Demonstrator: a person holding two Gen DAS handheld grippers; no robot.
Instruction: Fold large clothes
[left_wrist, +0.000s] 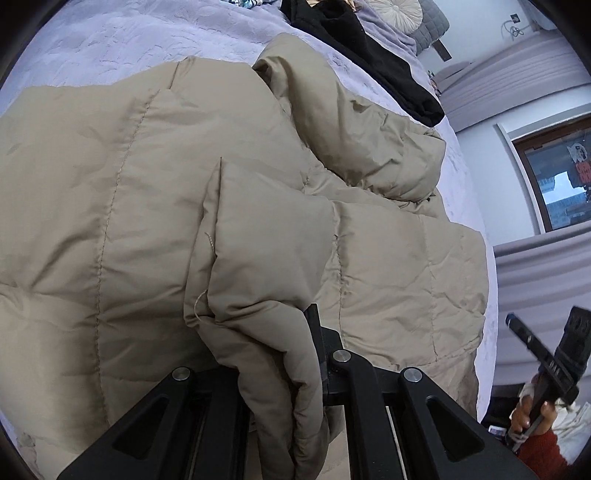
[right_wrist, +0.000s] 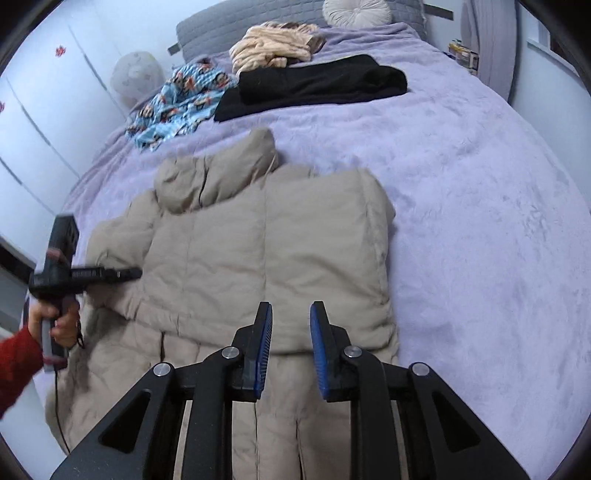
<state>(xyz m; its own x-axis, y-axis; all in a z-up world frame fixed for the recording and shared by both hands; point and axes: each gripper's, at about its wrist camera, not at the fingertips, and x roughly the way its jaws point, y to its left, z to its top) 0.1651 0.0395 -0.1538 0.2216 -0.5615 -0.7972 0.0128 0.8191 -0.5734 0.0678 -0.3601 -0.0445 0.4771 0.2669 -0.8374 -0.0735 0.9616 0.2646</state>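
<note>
- A beige puffer jacket (right_wrist: 266, 251) lies spread on a bed with a lilac bedspread (right_wrist: 461, 206), filling the near-left part of the bed in the right wrist view.
- The jacket's collar (right_wrist: 229, 173) points toward the far end of the bed, and its right side is already folded inward, leaving a straight edge.
- The left gripper (left_wrist: 291, 354) is clamped on a thick fold of the jacket's fabric; padded cloth bulges between and over its fingers, hiding the left one.
- In the right wrist view the left gripper (right_wrist: 125, 274) appears blurred at the jacket's left edge, gripped by a hand (right_wrist: 59, 321) with a red sleeve.
- The right gripper (right_wrist: 291, 321) hangs over the near part of the jacket with its blue-padded fingers (right_wrist: 264, 354) spread apart and nothing between them.
- In the left wrist view the right gripper (left_wrist: 517, 325) shows at the far right, off the edge of the bed, blurred.
- A folded black garment (right_wrist: 317, 85) rests beyond the jacket, well apart from it.
- A blue patterned cloth (right_wrist: 177, 103) lies to the left of the black garment, and a cream-coloured garment (right_wrist: 277, 46) sits behind it.
- A round pale cushion (right_wrist: 356, 11) rests at the far end of the bed.
</note>
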